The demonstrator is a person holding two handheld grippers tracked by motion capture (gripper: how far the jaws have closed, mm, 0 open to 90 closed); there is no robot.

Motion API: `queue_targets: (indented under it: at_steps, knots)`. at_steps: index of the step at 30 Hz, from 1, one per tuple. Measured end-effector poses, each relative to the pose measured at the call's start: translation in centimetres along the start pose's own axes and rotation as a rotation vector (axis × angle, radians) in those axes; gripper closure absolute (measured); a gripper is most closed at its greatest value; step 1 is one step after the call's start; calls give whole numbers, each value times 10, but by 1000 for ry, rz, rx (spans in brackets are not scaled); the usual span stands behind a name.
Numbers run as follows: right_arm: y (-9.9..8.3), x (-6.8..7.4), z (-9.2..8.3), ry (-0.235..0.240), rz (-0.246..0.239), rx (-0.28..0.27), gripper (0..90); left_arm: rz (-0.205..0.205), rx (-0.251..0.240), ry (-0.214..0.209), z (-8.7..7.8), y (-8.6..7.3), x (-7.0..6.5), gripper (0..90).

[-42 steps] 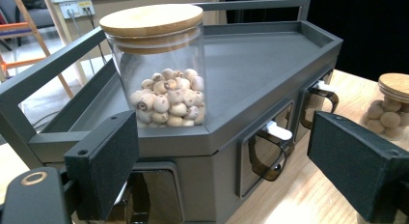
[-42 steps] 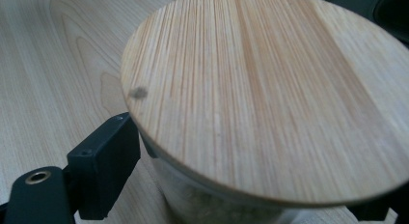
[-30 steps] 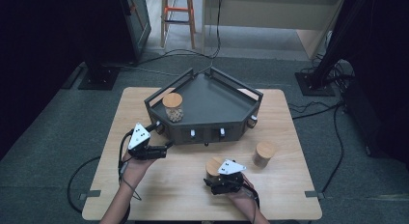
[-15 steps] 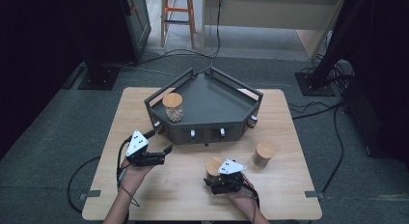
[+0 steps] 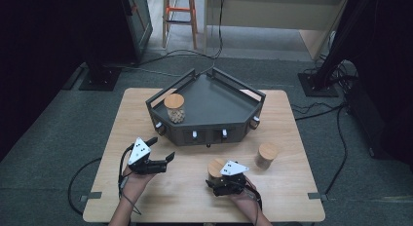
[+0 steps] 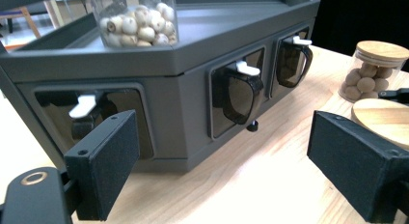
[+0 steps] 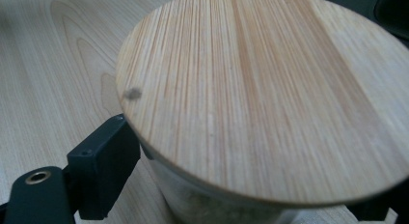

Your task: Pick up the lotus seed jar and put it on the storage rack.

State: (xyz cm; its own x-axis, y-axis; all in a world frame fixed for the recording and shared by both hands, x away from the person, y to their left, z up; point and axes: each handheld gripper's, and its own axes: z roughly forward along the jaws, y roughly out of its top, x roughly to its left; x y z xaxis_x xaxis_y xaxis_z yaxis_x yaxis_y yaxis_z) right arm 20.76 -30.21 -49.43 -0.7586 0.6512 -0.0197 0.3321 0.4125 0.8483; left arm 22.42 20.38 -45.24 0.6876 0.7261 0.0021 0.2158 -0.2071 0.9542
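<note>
So the right gripper (image 5: 217,181) had its jaws clamped around a glass jar with a wooden lid (image 7: 270,89), pads against the glass just under the lid rim. That jar (image 5: 215,167) sat on the wooden table (image 5: 185,197) at about 6 o'clock from the dark tray box (image 5: 219,106), near the front edge.

The left gripper (image 5: 161,150) was over at roughly 8 o'clock from the tray box, jaws spread wide with nothing between them, aimed at the box's front face with its little white latches (image 6: 243,68).

A second lidded jar (image 5: 266,155) stood at around 4 o'clock from the box, just beside the held one but apart from it. A third jar (image 5: 175,108), full of pale round balls, was up on the tray's left side.
</note>
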Motion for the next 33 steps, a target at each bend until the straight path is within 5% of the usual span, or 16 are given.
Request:
queue_targets:
  at_steps: [33]
  knots:
    - [0,0,0,4,-8,-2,130,1,9,3,-10,-22,-10,111]
